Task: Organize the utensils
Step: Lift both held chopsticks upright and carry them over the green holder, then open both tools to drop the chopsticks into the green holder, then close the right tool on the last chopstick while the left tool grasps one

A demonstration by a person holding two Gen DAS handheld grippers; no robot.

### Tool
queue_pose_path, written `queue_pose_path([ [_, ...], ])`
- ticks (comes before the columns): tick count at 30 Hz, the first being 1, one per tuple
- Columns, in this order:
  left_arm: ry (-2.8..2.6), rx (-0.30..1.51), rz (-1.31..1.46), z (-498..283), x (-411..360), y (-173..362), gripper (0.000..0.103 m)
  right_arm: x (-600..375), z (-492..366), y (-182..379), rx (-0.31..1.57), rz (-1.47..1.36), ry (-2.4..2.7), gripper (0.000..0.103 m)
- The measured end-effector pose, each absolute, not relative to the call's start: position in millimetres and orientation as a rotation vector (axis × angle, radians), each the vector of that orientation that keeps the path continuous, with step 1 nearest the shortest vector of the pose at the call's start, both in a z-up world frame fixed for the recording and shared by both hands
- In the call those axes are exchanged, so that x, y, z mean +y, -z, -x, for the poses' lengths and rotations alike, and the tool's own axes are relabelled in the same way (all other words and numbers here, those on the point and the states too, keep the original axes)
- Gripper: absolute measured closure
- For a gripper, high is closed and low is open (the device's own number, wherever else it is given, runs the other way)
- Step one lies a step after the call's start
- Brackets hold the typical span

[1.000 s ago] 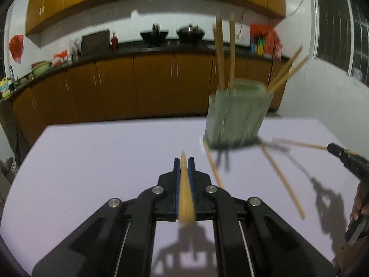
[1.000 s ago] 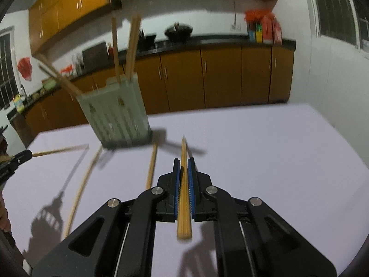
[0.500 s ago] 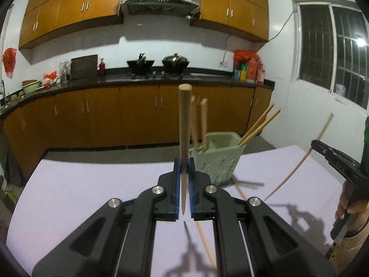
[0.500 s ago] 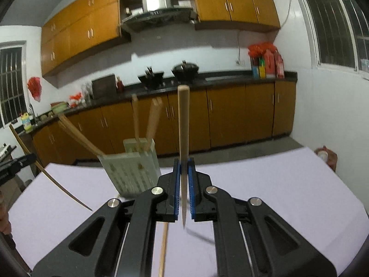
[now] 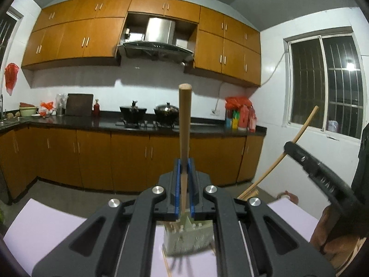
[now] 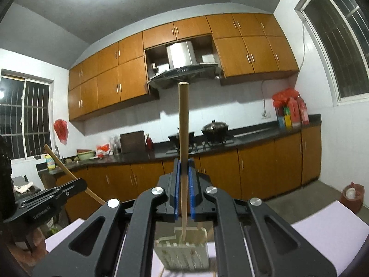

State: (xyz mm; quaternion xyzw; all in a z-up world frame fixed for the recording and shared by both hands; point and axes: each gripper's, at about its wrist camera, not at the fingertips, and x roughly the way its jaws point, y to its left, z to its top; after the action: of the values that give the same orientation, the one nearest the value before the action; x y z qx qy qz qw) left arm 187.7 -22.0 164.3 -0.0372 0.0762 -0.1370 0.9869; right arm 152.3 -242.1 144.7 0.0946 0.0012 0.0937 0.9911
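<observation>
Left wrist view shows me a big kitchen with orange-brown wood cupboards (image 5: 92,41) and a pale purple counter (image 5: 46,228) down low. On that counter stands the holder (image 5: 189,237), a light green plastic box with slots cut in its sides. It sits right under my left gripper (image 5: 183,184), a bit past the fingers.

My left fingers are pressed tight on a chopstick (image 5: 184,127). It is a smooth, round, tan stick, wood or bamboo I think. Its long way runs straight up and down, fat end on top. The thin end points down at the open top of the holder.

In the right wrist view it looks almost the same. My right gripper (image 6: 183,184) is squeezed on its own chopstick (image 6: 183,127), also standing straight up. Its thin tip hangs just over the holder's mouth (image 6: 182,251), or maybe just inside; I cannot be sure. More sticks already lean inside the box.

Each gripper shows at the edge of the other's view, so they are close side by side over the box. I think the right stick is a little nearer to going in. The drop is straight down. The sticks are thin and slippery, so I should let go gently. A stick still lies on the counter by the holder's foot (image 5: 166,263).
</observation>
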Motion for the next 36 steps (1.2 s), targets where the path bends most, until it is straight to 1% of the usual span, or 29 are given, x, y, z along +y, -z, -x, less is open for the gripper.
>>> queue_pose_path([
  [2, 0.275, 0.162, 0.079, -199.1, -25.2, -160.6, 0.096, -235.4, -170.3, -136.1, 0.024, -0.178, -0.179, 0.096],
  [6, 0.275, 0.225, 0.095, -229.4, -29.3, -134.5, 0.096, -228.9, -197.4, -111.0, 0.109, -0.165, -0.161, 0.096],
  [13, 0.284, 0.302, 0.108, -254.9, -27.2, -98.6, 0.095, -221.9, -208.0, -93.0, 0.184, -0.154, -0.166, 0.094],
  [14, 0.283, 0.298, 0.109, -253.5, -25.7, -97.1, 0.095, -222.2, -207.1, -93.7, 0.19, -0.156, -0.172, 0.092],
  [15, 0.284, 0.295, 0.111, -252.9, -26.1, -97.8, 0.095, -221.5, -205.9, -94.6, 0.189, -0.157, -0.174, 0.081],
  [16, 0.286, 0.295, 0.114, -252.9, -23.8, -96.7, 0.092, -222.3, -202.2, -96.6, 0.181, -0.159, -0.171, 0.067],
  [17, 0.287, 0.291, 0.117, -251.6, -23.8, -98.3, 0.089, -222.5, -200.5, -98.9, 0.173, -0.159, -0.168, 0.065],
  [19, 0.287, 0.283, 0.121, -247.4, -22.1, -99.8, 0.086, -223.5, -197.0, -105.1, 0.165, -0.158, -0.169, 0.065],
  [22, 0.286, 0.27, 0.131, -238.7, -17.0, -103.1, 0.086, -228.4, -183.6, -115.8, 0.139, -0.163, -0.166, 0.065],
  [24, 0.283, 0.253, 0.145, -227.0, -11.0, -107.9, 0.083, -235.7, -169.5, -122.9, 0.119, -0.173, -0.153, 0.065],
  [25, 0.279, 0.242, 0.154, -218.8, -6.4, -110.1, 0.08, -239.8, -164.5, -125.1, 0.117, -0.18, -0.144, 0.064],
  [28, 0.246, 0.23, 0.155, -192.3, 7.0, -108.5, 0.075, -256.8, -148.4, -119.5, 0.143, -0.188, -0.099, 0.062],
  [32, 0.172, 0.291, 0.106, -168.8, 20.8, -79.0, 0.067, -280.2, -137.4, -81.8, 0.267, -0.176, -0.03, 0.061],
  [36, 0.109, 0.483, 0.062, -170.6, 31.2, -13.6, 0.066, -295.2, -144.0, -13.0, 0.506, -0.19, 0.007, 0.061],
])
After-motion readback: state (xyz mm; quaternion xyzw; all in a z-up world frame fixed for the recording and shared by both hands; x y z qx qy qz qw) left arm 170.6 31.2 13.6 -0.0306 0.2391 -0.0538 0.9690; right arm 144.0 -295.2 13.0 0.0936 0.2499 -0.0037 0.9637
